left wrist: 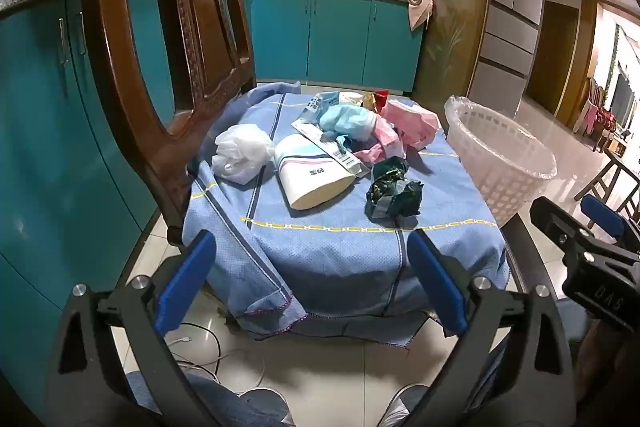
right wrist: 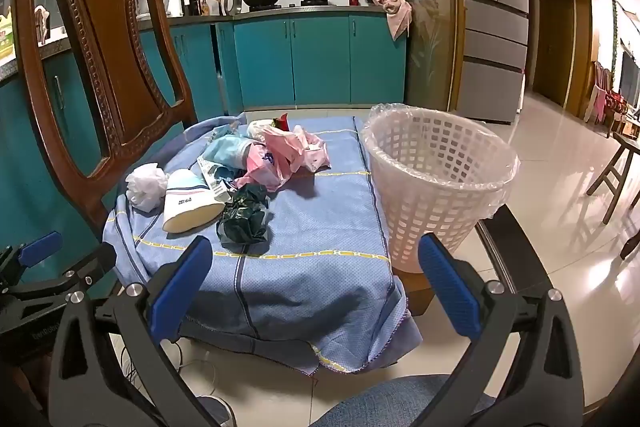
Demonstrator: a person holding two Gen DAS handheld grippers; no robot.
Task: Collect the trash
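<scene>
Trash lies on a chair seat covered by a blue cloth (left wrist: 320, 247): a crumpled white bag (left wrist: 240, 153), a paper cup on its side (left wrist: 312, 179), a dark green crumpled wrapper (left wrist: 394, 193), pink wrappers (left wrist: 408, 125) and a light blue packet (left wrist: 346, 121). A white lined basket (left wrist: 500, 159) stands to the right. My left gripper (left wrist: 312, 279) is open and empty, short of the seat's front edge. My right gripper (right wrist: 312, 279) is open and empty, also in front of the seat, with the green wrapper (right wrist: 244, 215) and the basket (right wrist: 436, 175) ahead.
The carved wooden chair back (right wrist: 100, 47) rises at the left. Teal kitchen cabinets (right wrist: 320, 59) stand behind, a fridge (right wrist: 496, 15) at the right. Cables (left wrist: 208, 343) lie on the tiled floor below. A stool (right wrist: 616, 171) stands far right.
</scene>
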